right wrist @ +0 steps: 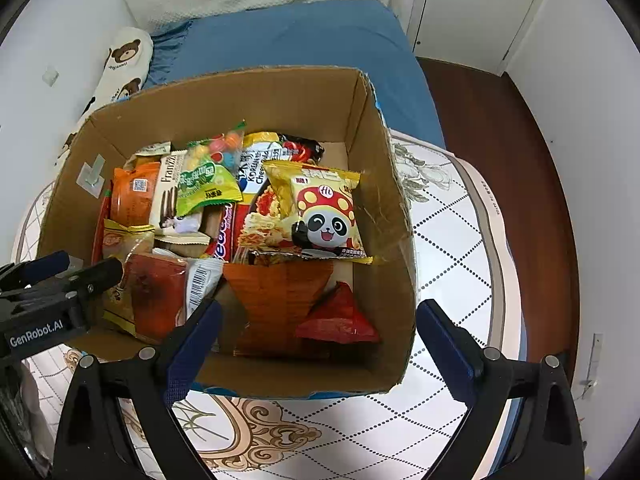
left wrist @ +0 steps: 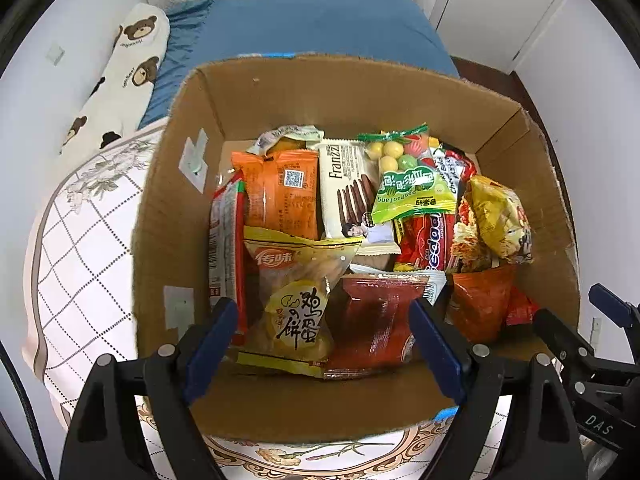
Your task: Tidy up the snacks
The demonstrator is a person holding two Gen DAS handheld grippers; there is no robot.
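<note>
Two grippers hang over one cardboard box (left wrist: 280, 92), both pointing down into it. The box sits on a white patterned mattress (right wrist: 452, 240), with a blue sheet (left wrist: 312, 28) beyond it at 12 o'clock and a bear-print pillow (left wrist: 128, 68) at 10 o'clock.

Left gripper (left wrist: 324, 320): fingers (left wrist: 212, 340) stand wide apart, pads touching nothing. Between them, lower in the box, lie a yellow egg-cake bag (left wrist: 296, 312) and a dark red packet (left wrist: 376, 320), side by side and touching.

Right gripper (right wrist: 320, 332): fingers (right wrist: 192, 344) likewise spread wide and holding nothing. Its left finger is over the box's near wall; its right finger is outside the box, over the mattress. Below the gap lie an orange packet (right wrist: 276, 300) and a small red pouch (right wrist: 340, 316), the pouch at 4 o'clock of the packet and overlapping it.

Box contents, seen from the left wrist: an orange bun pack (left wrist: 280, 196) at 10 o'clock, a white Franzzi wafer pack (left wrist: 348, 192) just right of it, and a green candy bag (left wrist: 408, 184) overlapping the wafer pack's right edge. A yellow panda bag (right wrist: 324, 216) lies at 2 o'clock against the right wall, on top of a noodle pack (right wrist: 260, 220). All snacks named are inside the box, packed close together.
</note>
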